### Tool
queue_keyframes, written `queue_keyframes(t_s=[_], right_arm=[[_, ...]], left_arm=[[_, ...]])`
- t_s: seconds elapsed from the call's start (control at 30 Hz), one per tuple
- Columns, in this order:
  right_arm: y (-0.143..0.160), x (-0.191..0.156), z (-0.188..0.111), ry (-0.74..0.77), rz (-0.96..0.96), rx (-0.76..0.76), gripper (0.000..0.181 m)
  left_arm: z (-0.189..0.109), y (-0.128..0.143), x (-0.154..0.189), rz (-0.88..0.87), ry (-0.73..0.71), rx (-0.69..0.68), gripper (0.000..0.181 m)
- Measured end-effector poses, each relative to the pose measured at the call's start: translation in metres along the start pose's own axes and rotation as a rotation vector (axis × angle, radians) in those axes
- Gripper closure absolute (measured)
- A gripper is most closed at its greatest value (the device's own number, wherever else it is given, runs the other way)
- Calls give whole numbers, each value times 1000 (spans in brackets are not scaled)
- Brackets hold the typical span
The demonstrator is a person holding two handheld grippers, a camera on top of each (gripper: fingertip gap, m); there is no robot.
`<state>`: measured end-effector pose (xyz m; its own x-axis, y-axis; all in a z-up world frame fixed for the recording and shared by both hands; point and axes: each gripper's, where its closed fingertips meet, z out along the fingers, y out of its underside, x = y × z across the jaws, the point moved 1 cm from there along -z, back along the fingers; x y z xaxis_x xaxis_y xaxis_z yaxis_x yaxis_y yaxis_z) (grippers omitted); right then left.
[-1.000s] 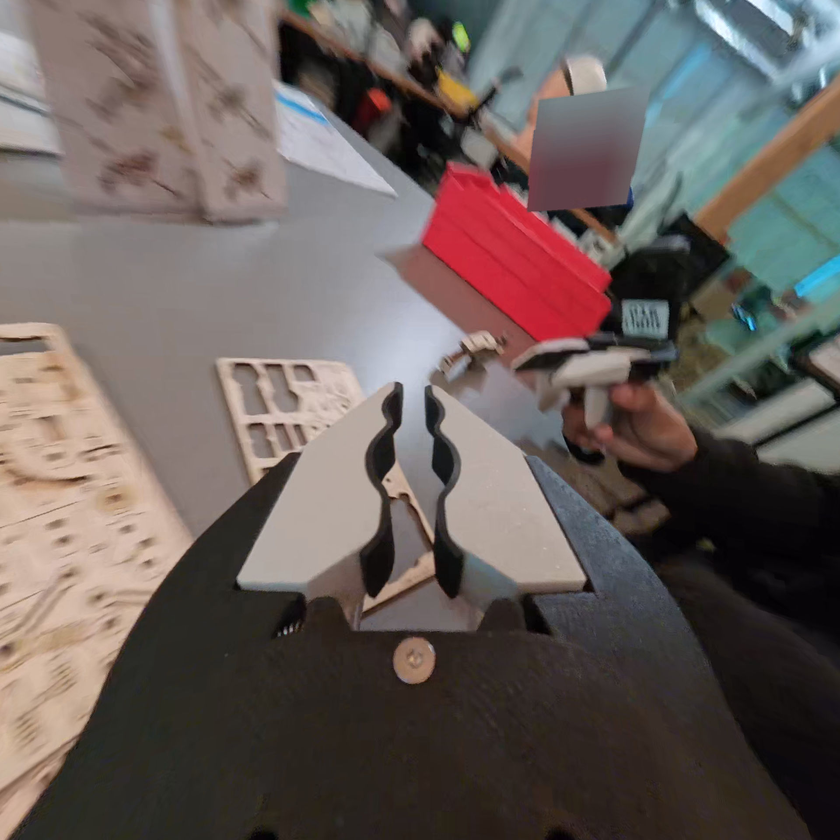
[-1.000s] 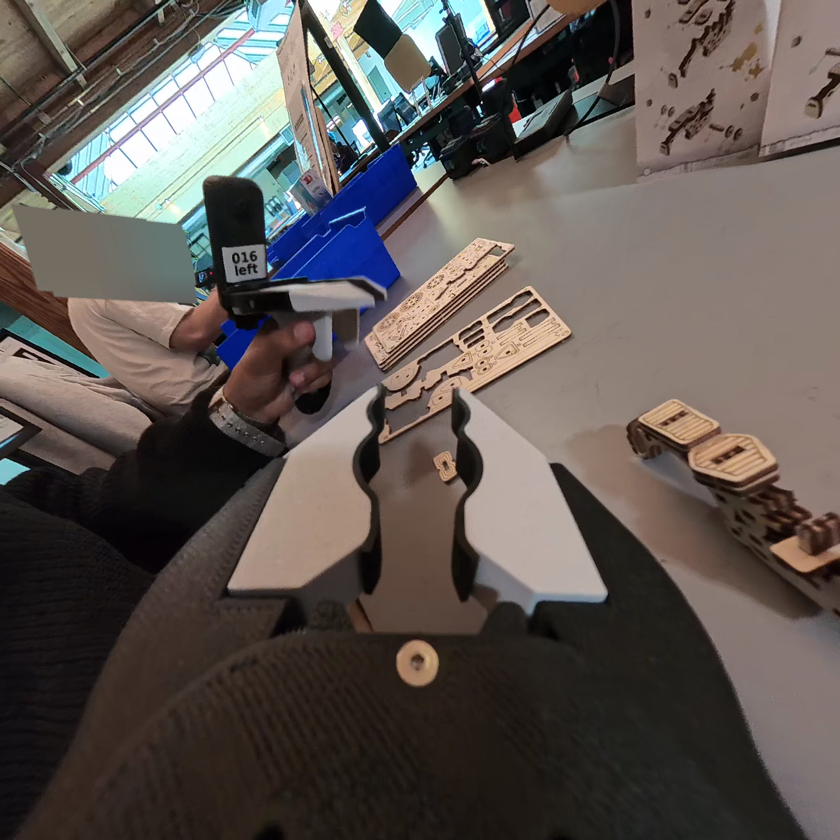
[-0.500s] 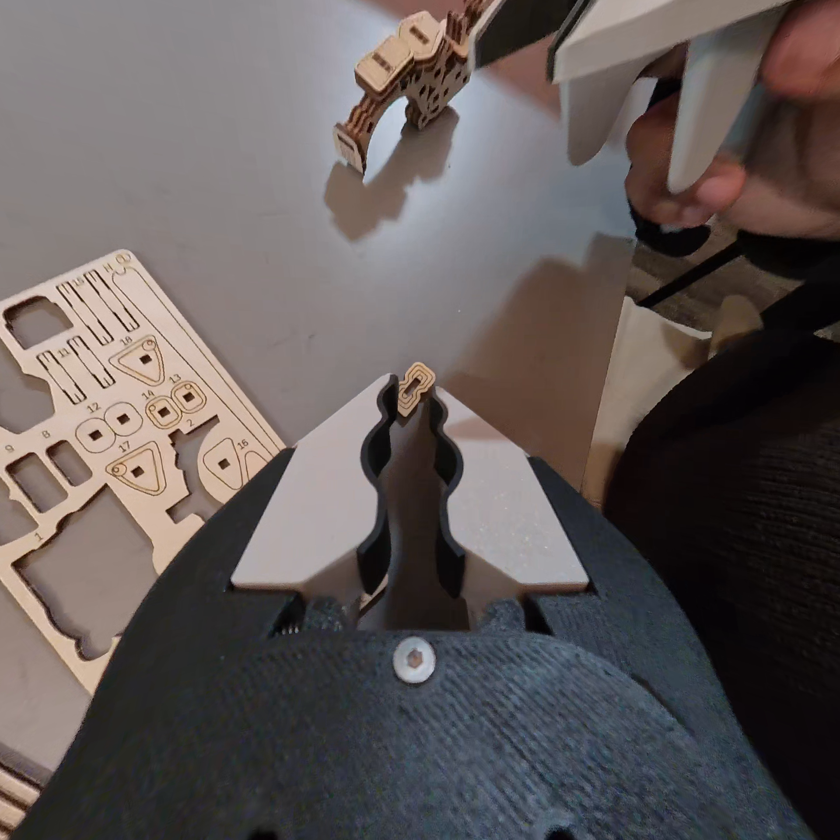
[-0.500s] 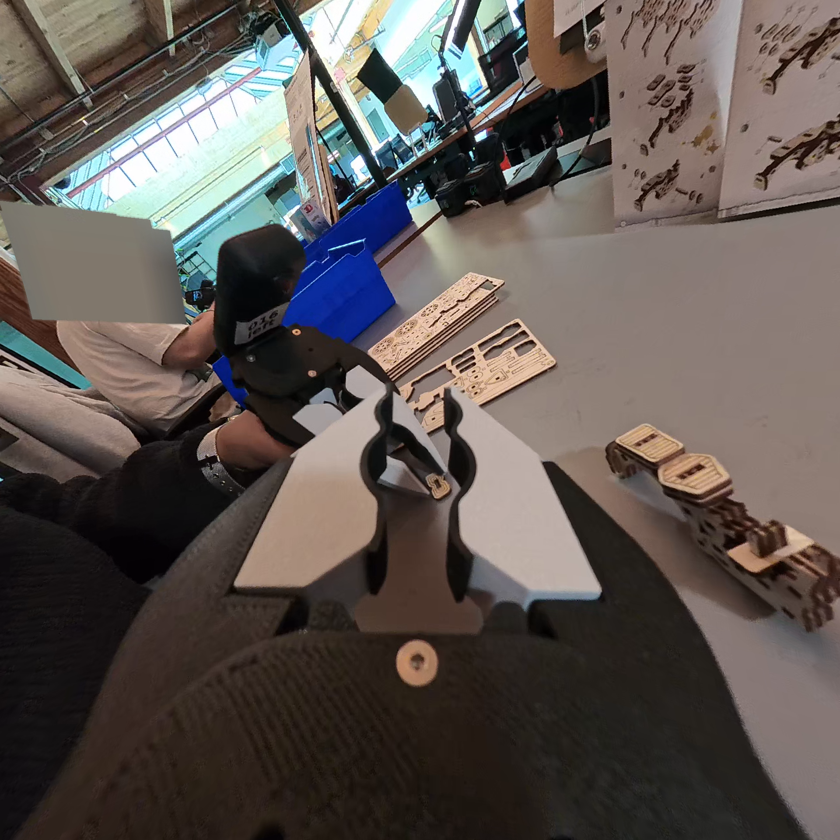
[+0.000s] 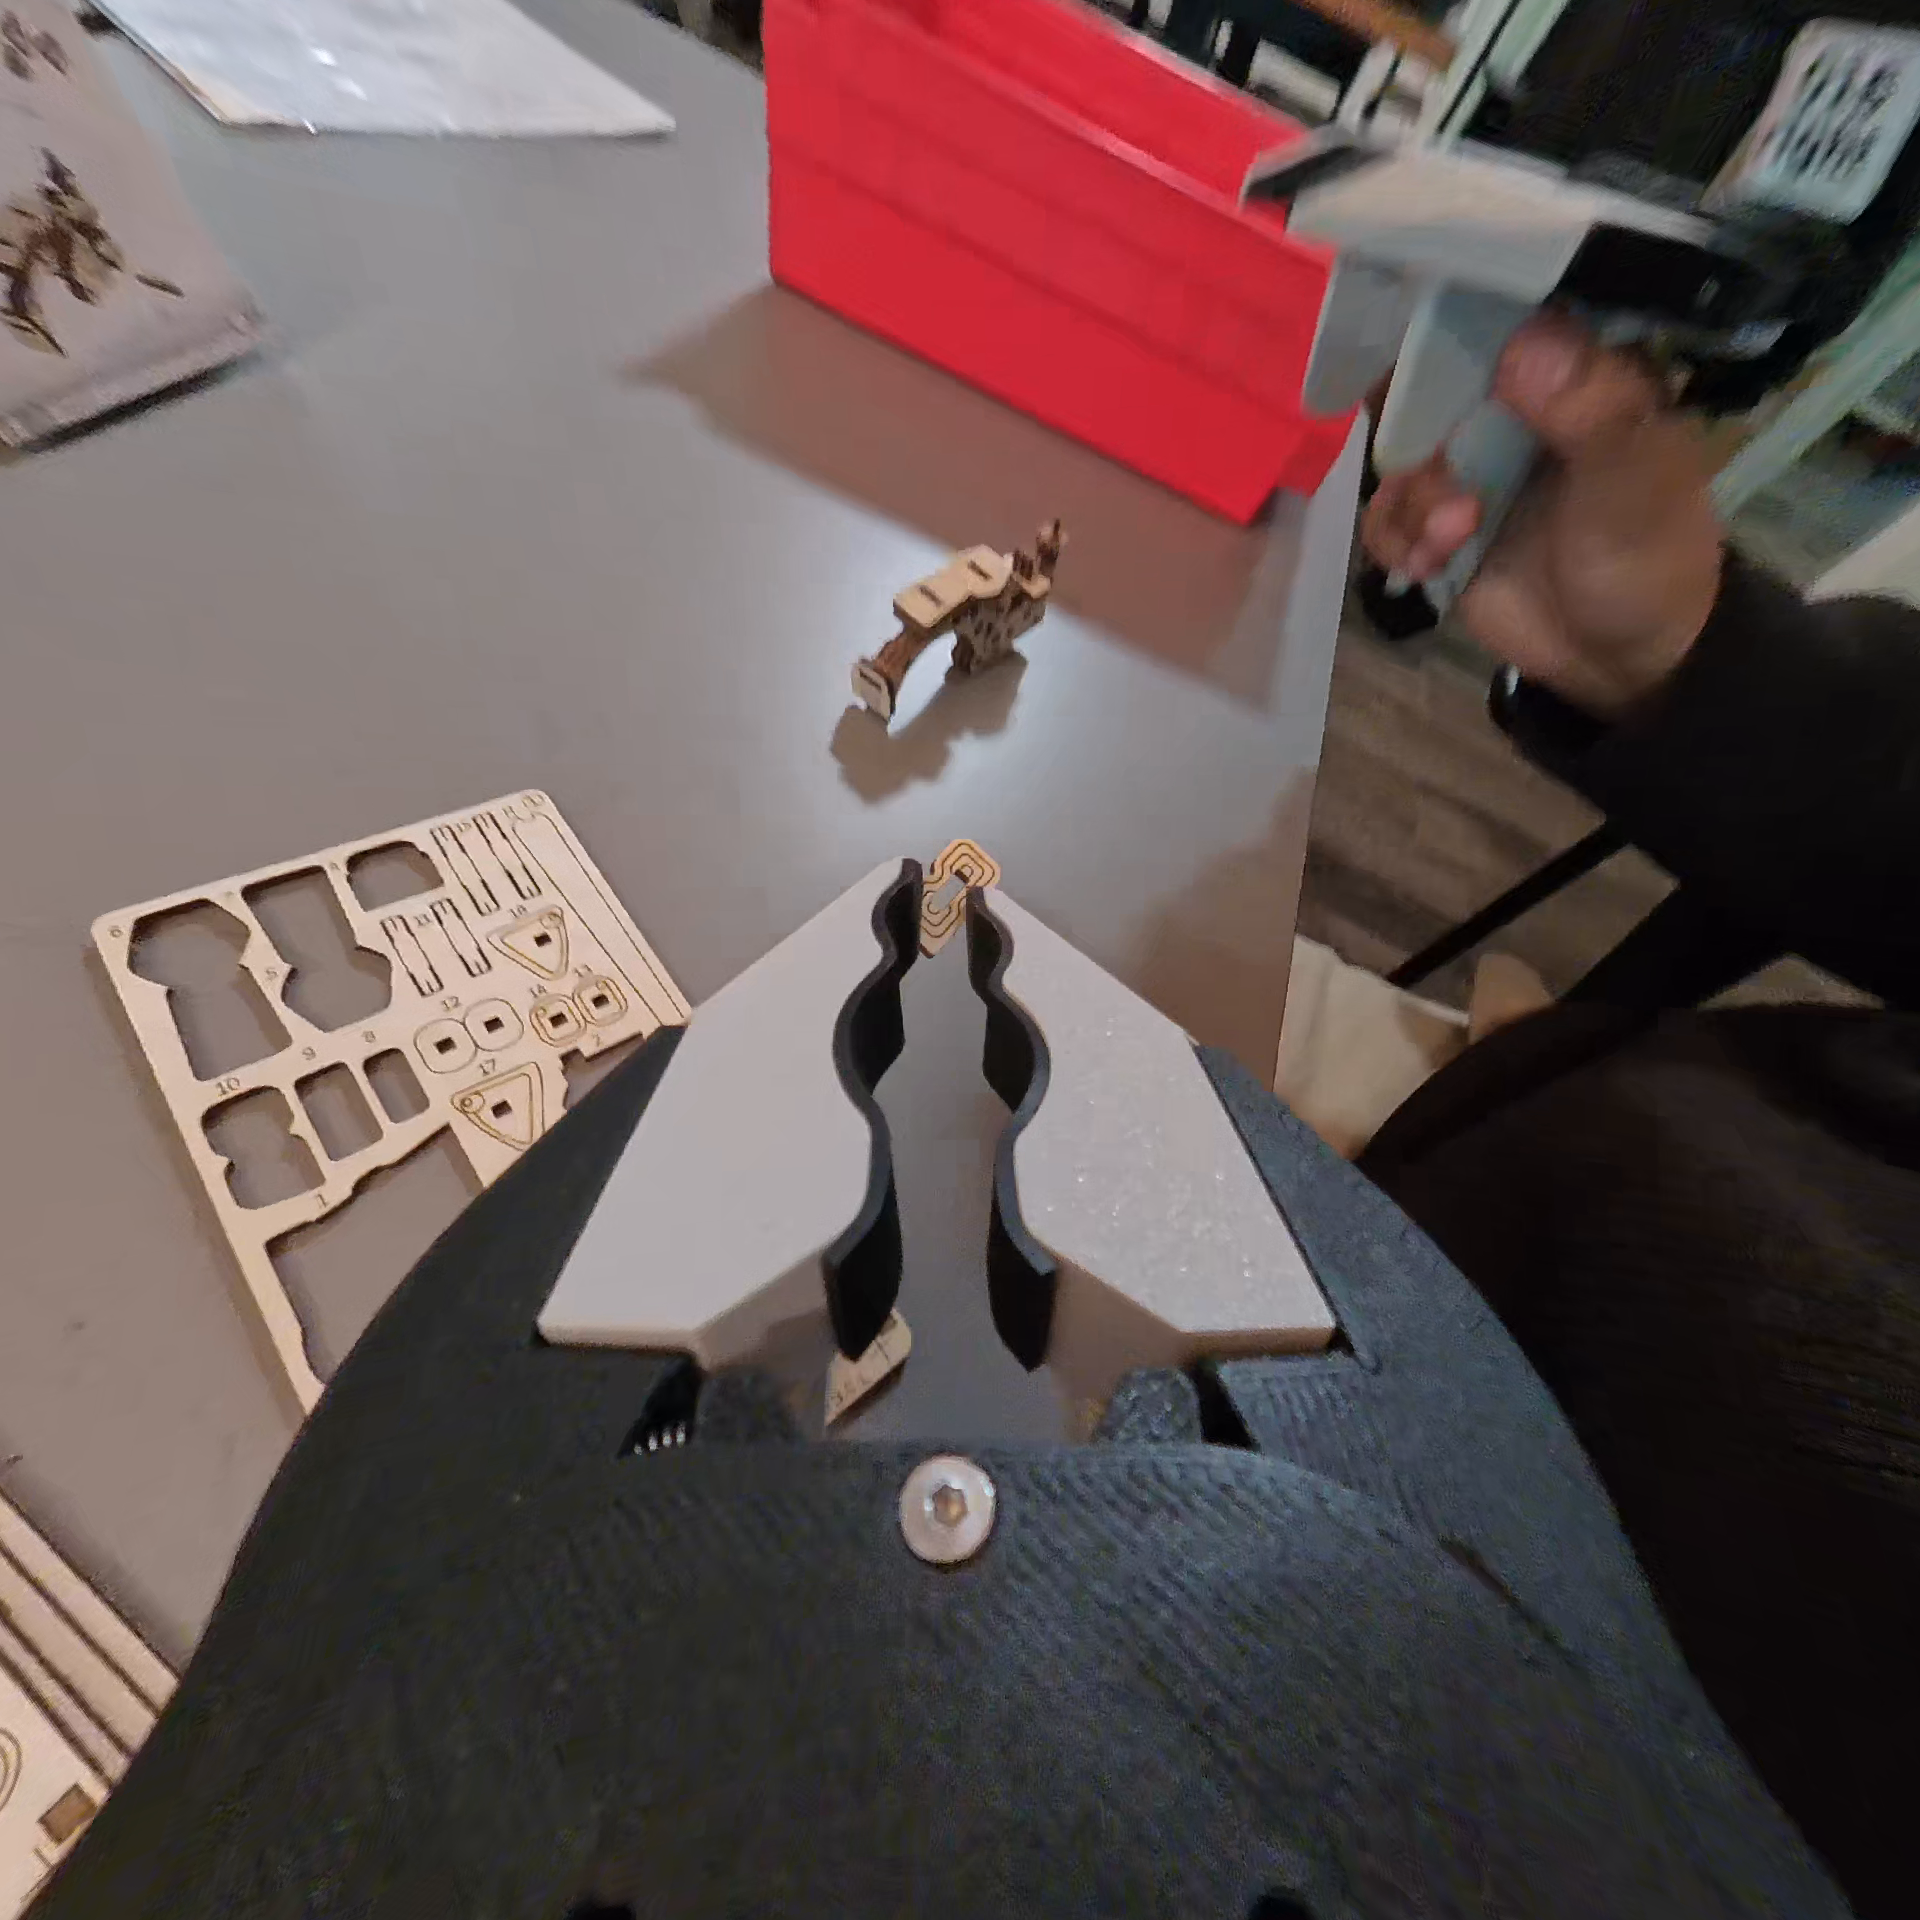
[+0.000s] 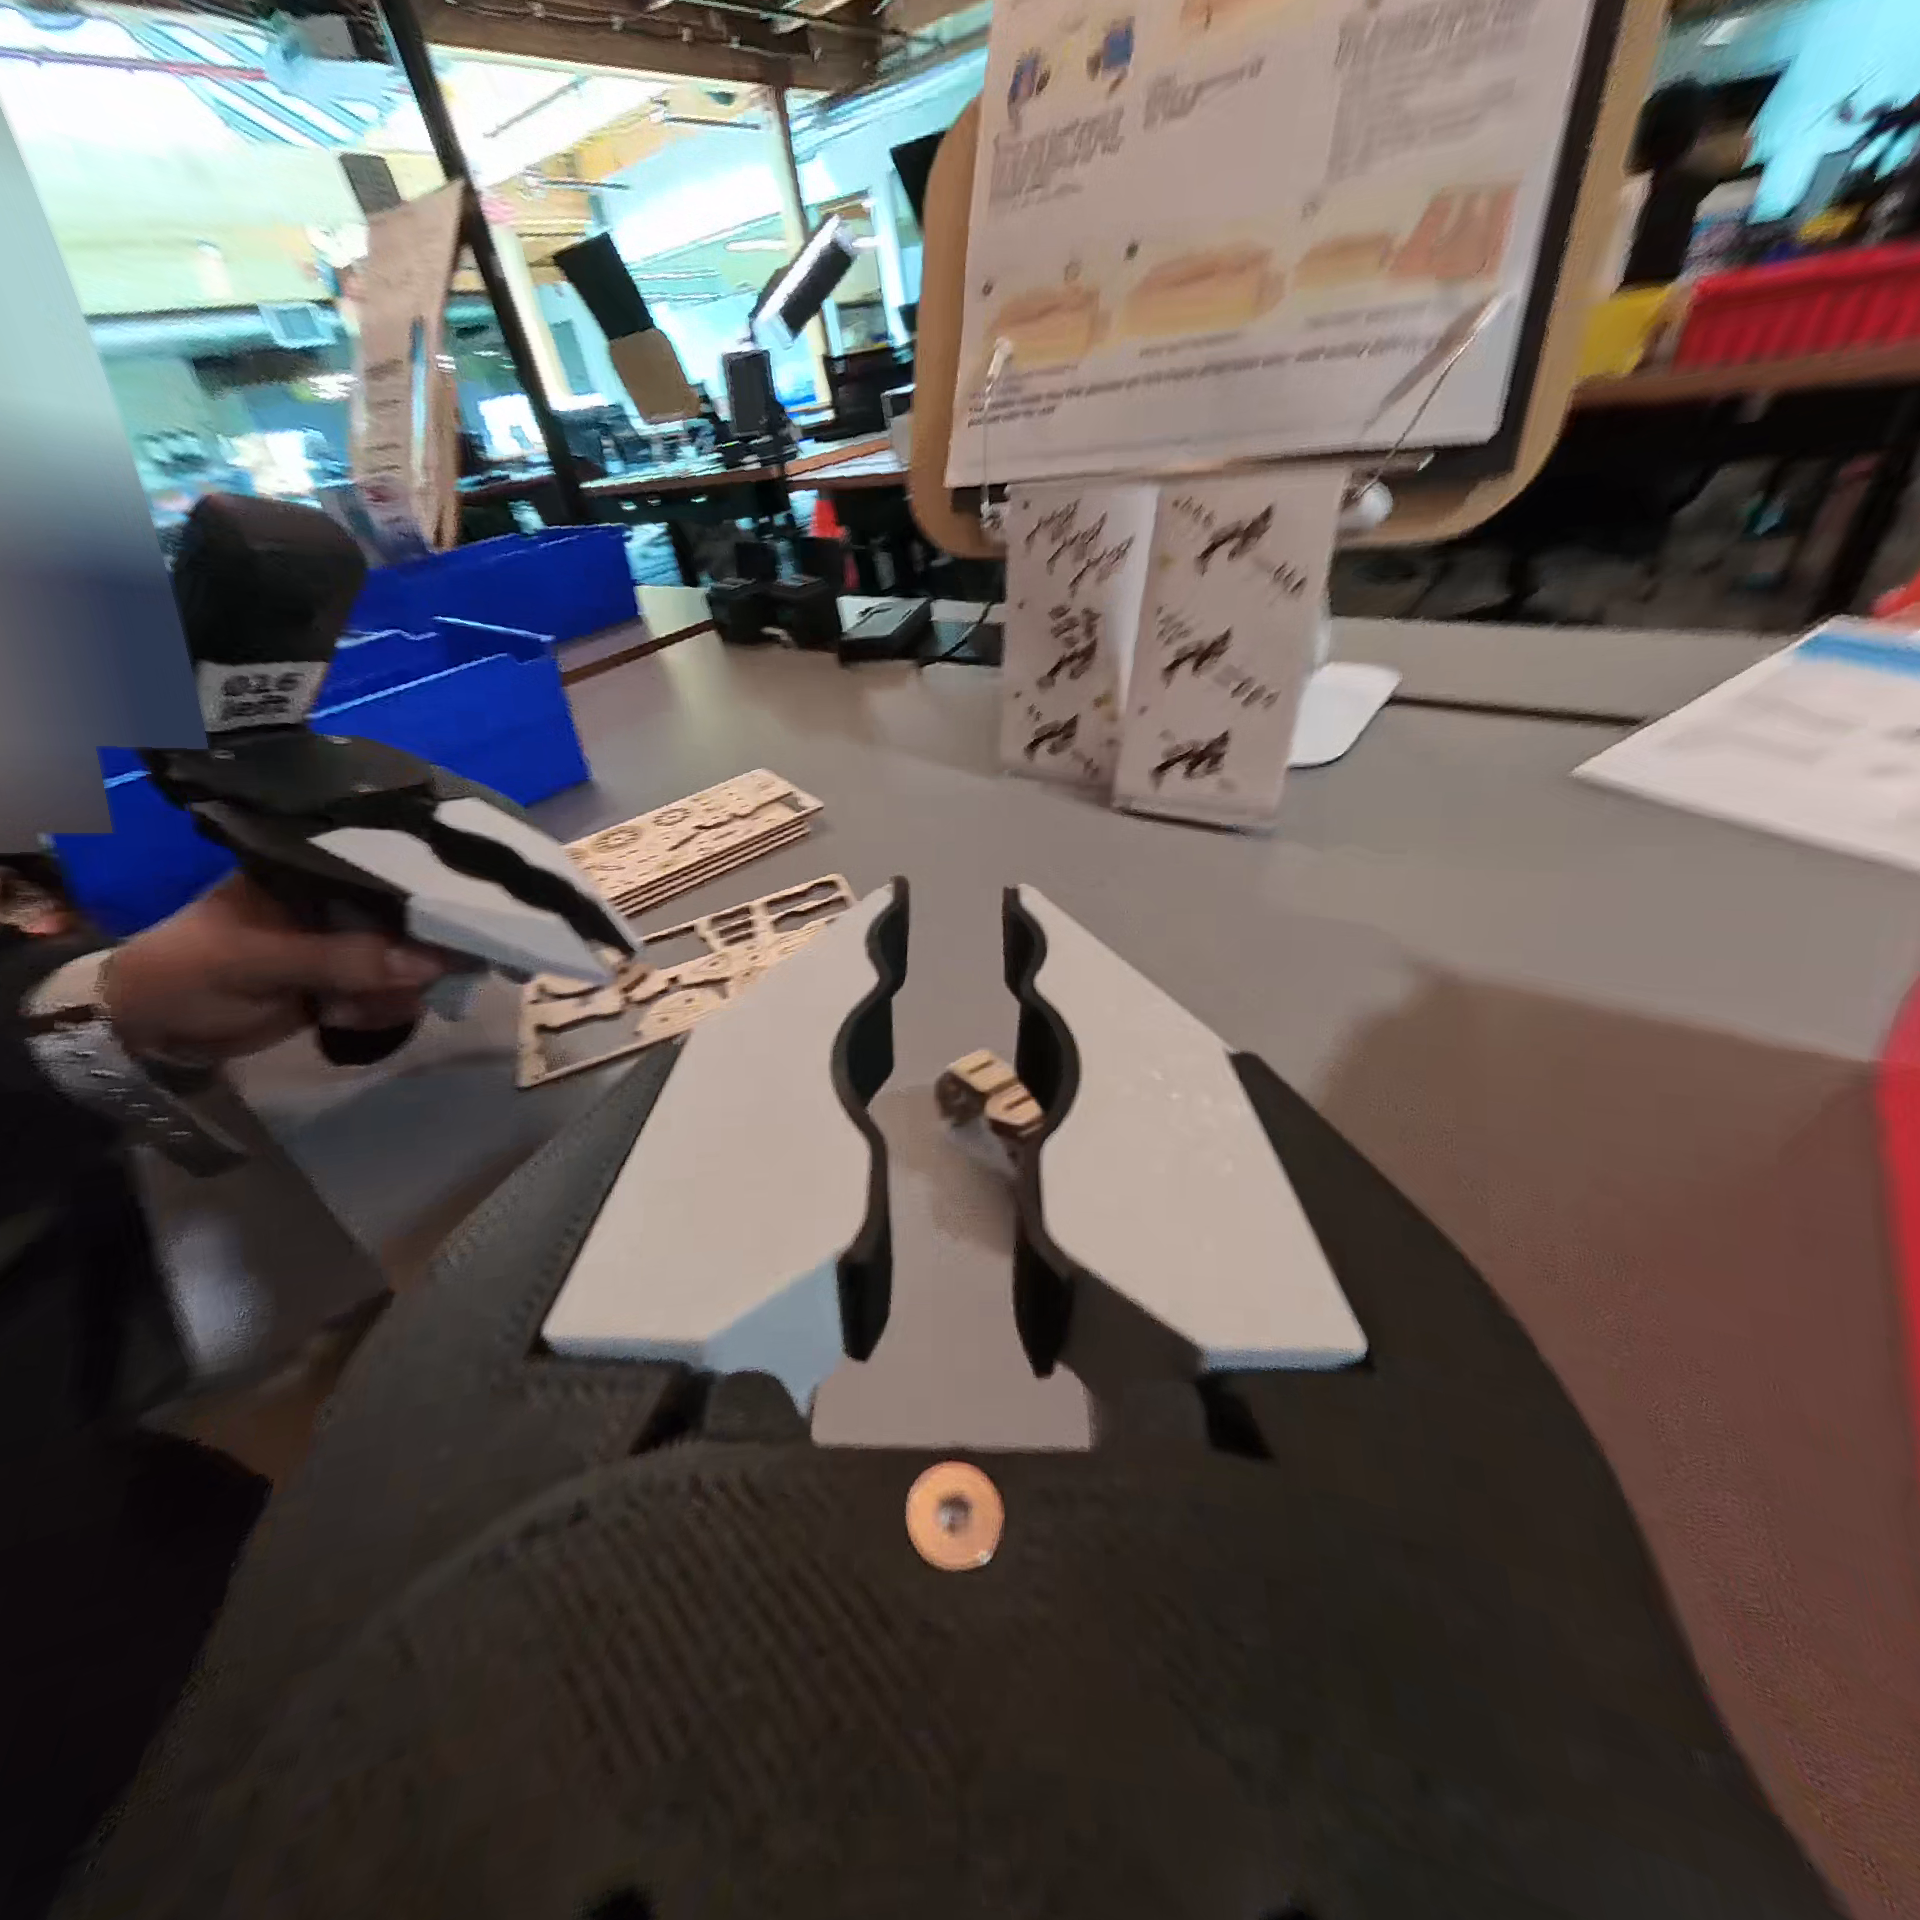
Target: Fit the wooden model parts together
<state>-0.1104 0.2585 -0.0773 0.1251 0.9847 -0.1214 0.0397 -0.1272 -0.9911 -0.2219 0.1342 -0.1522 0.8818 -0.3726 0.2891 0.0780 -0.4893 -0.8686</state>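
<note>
Since half a second ago, the left gripper has drawn back from the assembled wooden model, which now sits farther off on the grey table, and the right gripper has swung away so the left one no longer lies between its fingers.

A small flat wooden link piece, engraved with nested loop lines, is pinched at the very tips of the left gripper, its upper end poking out past them; the jaws are clamped on it, tips nearly together. The assembled wooden model stands upright on the table beyond those tips, near the table's edge and in front of a red bin.

Left of the left gripper lies a laser-cut wooden sheet with many parts already punched out; small engraved part numbers sit beside its cut-outs. More stacked wooden sheets lie behind it in the right wrist view.

The right gripper's jaws stand apart with nothing between them; the model shows through the gap, on the table beyond. A person's hand holds it, blurred, at the upper right of the left wrist view. Printed instruction sheets stand upright at the back of the table, and blue bins sit at the left. A white label sits on the left gripper's black handle.
</note>
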Motion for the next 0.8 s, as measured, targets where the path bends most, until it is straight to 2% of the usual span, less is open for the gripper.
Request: queue_keyframes(t_s=[0.03,0.1,0.17,0.3,0.37,0.47,0.57,0.7,0.8], right_arm=[[5,-2,4,-32,38,-15,163],[14,-6,11,-76,66,-44,163],[22,-13,17,-120,62,-79,164],[30,-36,25,-247,43,-114,164],[27,-53,23,-334,8,-92,161],[25,-78,18,-451,-55,-80,159],[31,-88,18,-481,-142,-107,158],[44,-91,21,-421,-422,-170,137],[46,-95,25,-332,-689,-185,143]], left_arm=[[1,-4,-2,-17,0,26,174],[7,-12,-1,-44,29,66,174],[18,-22,9,-98,119,114,174],[33,-50,43,-346,490,285,175],[42,-50,45,-434,556,286,175],[47,-42,51,-393,558,231,175],[38,-38,57,-313,538,201,175],[30,-26,52,-299,486,136,175],[27,-14,42,-327,453,94,175]])
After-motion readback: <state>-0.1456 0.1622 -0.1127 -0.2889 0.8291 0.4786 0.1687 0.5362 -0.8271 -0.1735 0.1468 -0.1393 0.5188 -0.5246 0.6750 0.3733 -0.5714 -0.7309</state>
